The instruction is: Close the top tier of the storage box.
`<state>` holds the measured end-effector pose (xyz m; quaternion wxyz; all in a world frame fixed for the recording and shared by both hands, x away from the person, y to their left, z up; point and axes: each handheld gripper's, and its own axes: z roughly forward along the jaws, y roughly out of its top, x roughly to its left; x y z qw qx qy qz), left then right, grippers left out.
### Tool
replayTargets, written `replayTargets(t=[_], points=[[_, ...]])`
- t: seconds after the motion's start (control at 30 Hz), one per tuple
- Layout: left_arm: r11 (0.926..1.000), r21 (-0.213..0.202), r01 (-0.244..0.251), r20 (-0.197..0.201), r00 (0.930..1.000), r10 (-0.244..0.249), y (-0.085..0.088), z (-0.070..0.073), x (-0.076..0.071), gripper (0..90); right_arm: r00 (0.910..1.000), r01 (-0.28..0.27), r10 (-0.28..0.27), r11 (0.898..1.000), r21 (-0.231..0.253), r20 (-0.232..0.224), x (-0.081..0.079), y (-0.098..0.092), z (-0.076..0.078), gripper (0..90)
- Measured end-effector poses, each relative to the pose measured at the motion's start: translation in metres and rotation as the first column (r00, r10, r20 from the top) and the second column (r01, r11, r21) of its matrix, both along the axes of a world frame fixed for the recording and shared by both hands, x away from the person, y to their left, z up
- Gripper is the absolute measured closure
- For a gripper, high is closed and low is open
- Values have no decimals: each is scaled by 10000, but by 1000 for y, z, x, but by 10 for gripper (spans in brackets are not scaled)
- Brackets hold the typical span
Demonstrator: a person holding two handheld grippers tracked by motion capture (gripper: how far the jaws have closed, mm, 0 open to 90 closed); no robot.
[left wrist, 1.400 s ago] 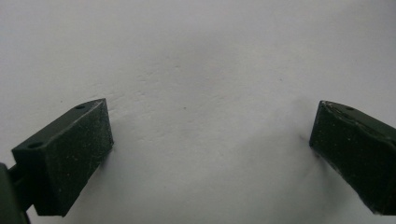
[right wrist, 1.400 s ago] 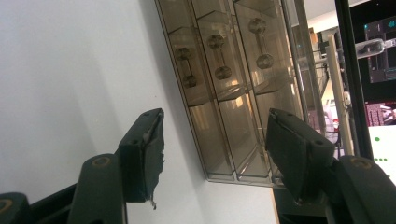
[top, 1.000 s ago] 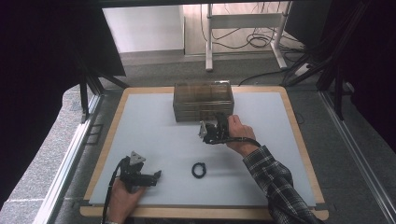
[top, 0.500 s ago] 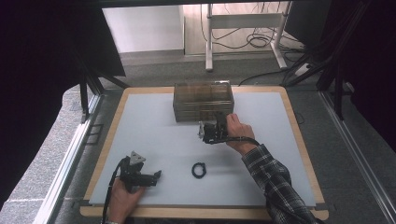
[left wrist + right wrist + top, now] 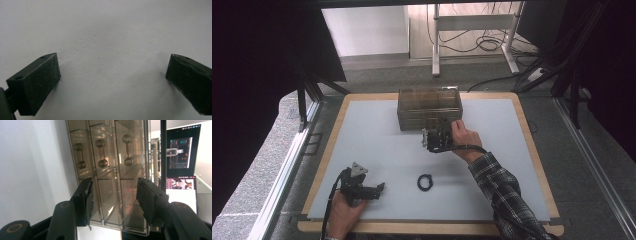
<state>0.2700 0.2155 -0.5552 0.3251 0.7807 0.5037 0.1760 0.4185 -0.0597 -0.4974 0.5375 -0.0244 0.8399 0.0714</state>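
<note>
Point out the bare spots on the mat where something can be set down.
Free: the mat left of the drawer box, and right of the black ring toward the wooden edge. Crowded: in front of the box, where the right gripper works, and around the left gripper.

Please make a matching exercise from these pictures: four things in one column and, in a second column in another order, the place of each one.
Things:
1. drawer box
2. black ring
3. left gripper
4. right gripper

Places:
A. near the front left corner of the mat
B. at the far middle of the mat
C. directly in front of the drawer box, facing it
D. alone on the mat, between the two hands

Pairs: 1-B, 2-D, 3-A, 4-C
</note>
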Motion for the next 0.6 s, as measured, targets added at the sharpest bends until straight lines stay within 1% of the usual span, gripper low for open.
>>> replayTargets(t=[0.27, 0.3, 0.33, 0.4, 0.53, 0.57, 0.6], points=[[10000, 1, -1, 2, 10000, 1, 0, 0, 0, 0, 9999, 36, -37, 10000, 78, 142, 4, 6, 0, 493], [10000, 3, 2, 1, 10000, -2, 0, 0, 0, 0, 9997, -62, 62, 10000, -4, 249, 5, 7, -1, 510], [10000, 3, 2, 1, 10000, -2, 0, 0, 0, 0, 9997, -62, 62, 10000, -4, 249, 5, 7, -1, 510], [10000, 2, 1, 2, 10000, -1, 0, 0, 0, 0, 9994, -57, 63, 9998, -168, 351, 6, 9, -2, 517], [10000, -1, 0, 1, 10000, 0, 0, 0, 0, 0, 9991, -137, 148, 9995, -292, 403, 7, 11, -3, 525], [10000, 2, 1, 1, 10000, -1, 0, 0, 0, 0, 9989, -156, 172, 9992, -379, 428, 8, 11, -3, 526], [10000, 2, 0, 3, 10000, 0, 0, 0, 0, 0, 9983, -177, 214, 9976, -676, 543, 8, 13, -4, 533]])
